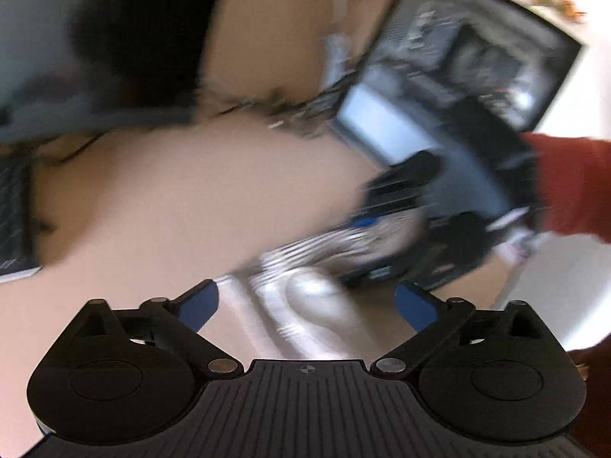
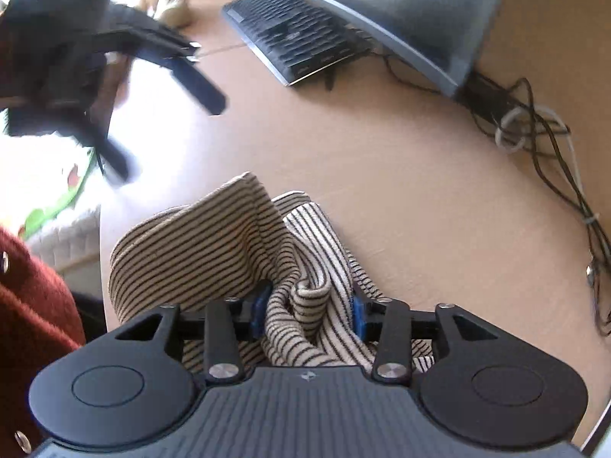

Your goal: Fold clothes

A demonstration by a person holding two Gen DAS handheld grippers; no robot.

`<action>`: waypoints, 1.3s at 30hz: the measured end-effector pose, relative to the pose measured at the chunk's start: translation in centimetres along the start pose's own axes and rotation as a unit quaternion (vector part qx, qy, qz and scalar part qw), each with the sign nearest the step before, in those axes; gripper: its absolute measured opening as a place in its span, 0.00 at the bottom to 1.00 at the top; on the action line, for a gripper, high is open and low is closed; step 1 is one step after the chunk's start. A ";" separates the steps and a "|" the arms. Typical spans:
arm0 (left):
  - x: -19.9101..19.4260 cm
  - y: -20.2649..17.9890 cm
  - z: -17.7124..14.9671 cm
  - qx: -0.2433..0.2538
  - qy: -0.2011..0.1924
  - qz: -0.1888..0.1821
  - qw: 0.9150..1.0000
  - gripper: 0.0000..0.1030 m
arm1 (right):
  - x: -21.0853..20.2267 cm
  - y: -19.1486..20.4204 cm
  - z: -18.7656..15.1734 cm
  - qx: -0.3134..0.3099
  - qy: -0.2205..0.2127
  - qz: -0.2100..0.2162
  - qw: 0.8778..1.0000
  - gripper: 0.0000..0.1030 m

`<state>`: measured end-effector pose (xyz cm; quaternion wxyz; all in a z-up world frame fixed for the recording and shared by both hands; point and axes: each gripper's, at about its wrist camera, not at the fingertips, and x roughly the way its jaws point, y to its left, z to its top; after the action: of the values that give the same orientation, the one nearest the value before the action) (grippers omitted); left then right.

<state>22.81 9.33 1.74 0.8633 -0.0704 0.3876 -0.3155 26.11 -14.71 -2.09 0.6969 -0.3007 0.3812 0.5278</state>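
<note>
Striped garment [image 2: 244,252] bunched between right hand-held gripper [image 2: 307,311] pads (on table [image 2: 420,210]).

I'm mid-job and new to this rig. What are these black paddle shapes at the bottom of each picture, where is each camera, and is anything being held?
There is no robot arm: a person holds a two-finger gripper in each hand, and each carries a camera looking along its fingers.

The blurred view is from the left gripper. Its blue-padded fingers stand wide apart with nothing held. Beyond it you see the other gripper and a red sleeve.

The sharp view is from the right gripper. The striped cloth is bunched between its fingers; whether the pads are pressing it I cannot tell.

On the tan table also lie a keyboard, a monitor base and tangled cables.
</note>
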 end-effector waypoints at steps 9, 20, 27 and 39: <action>6.1 -2.3 -1.5 0.056 0.067 0.059 0.994 0.93 | -6.7 2.1 -2.3 0.092 -0.081 -0.178 0.976 1.00; 8.0 -0.9 -0.4 0.036 0.084 0.087 0.992 0.93 | -1.2 -0.1 -7.4 0.269 -0.066 -0.293 0.915 1.00; 6.4 -2.7 3.3 0.114 0.082 0.030 0.990 0.96 | 0.2 -1.4 -6.1 0.261 -0.051 -0.295 0.918 1.00; 11.9 0.9 2.9 0.055 0.153 -0.009 0.987 1.00 | -7.9 2.0 -9.0 0.391 -0.130 -0.234 0.880 1.00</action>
<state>31.25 2.54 -4.01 0.7933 0.0228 0.4967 -0.3512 21.05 -25.58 -0.16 0.9044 -0.0126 0.3811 0.1916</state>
